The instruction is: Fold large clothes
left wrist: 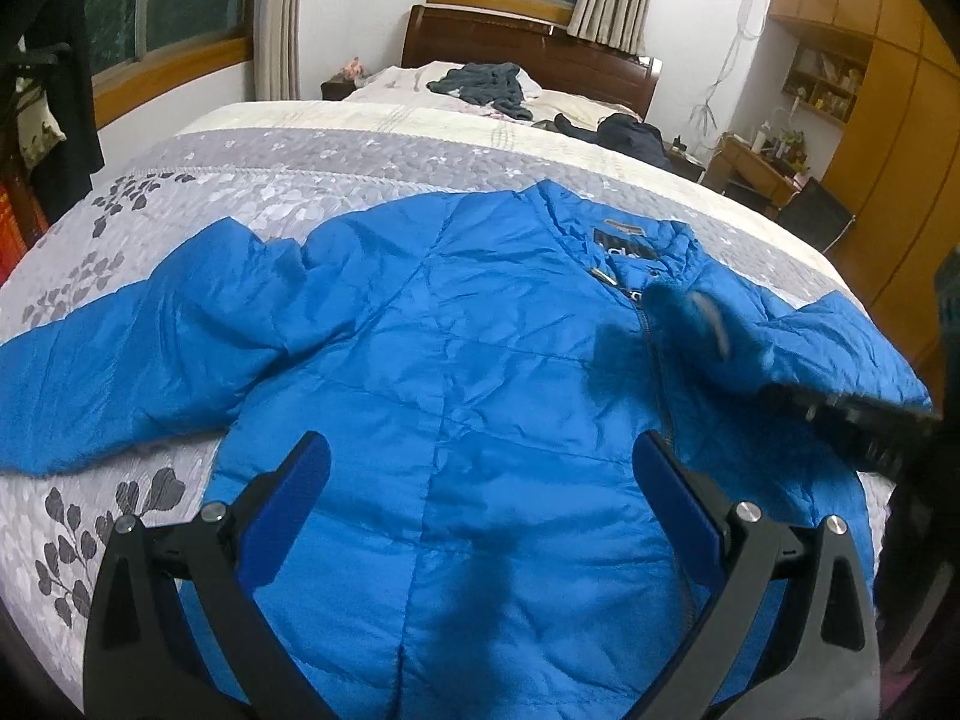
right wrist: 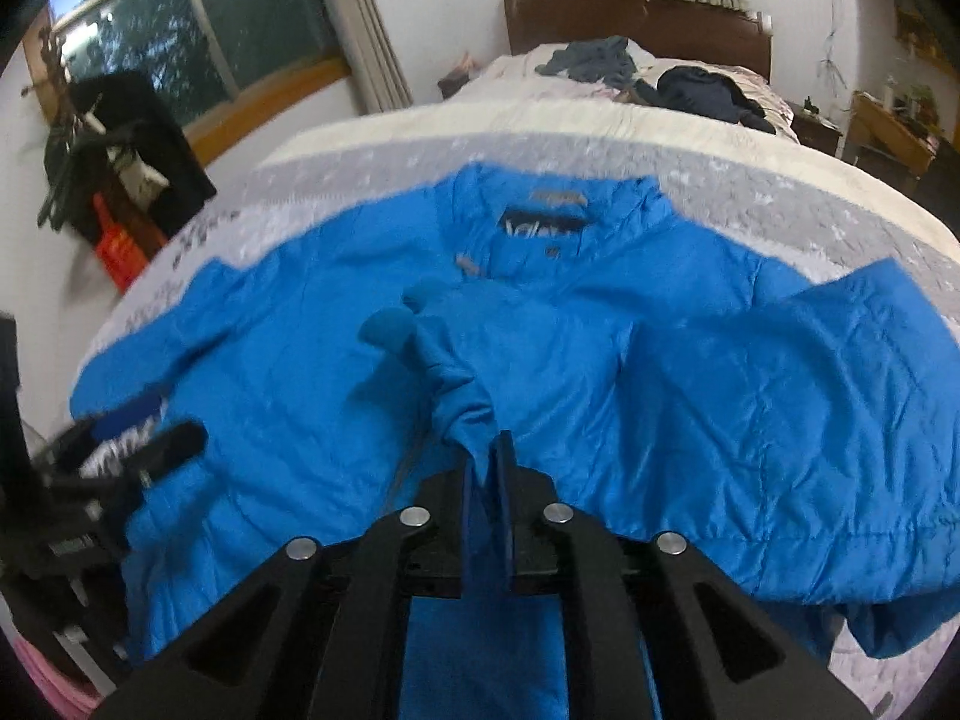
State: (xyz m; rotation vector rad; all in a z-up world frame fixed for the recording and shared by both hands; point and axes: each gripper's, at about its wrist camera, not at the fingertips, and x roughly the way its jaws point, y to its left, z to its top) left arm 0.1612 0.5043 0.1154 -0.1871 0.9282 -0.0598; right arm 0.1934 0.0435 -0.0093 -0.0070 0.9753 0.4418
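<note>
On the bed point(left wrist: 336, 156) the blue jacket point(left wrist: 456, 360) lies spread, the right gripper point(right wrist: 487, 456) pinching what looks like its cuff, the left gripper point(left wrist: 480, 462) spread apart above it.

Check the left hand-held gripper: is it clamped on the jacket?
No, the left hand-held gripper is open above the blue jacket, holding nothing.

A bright blue quilted jacket point(left wrist: 456, 372) lies front-up on the bed, collar toward the headboard and zip partly closed. One sleeve stretches toward the bed's left edge. The other sleeve is raised above its front.
</note>
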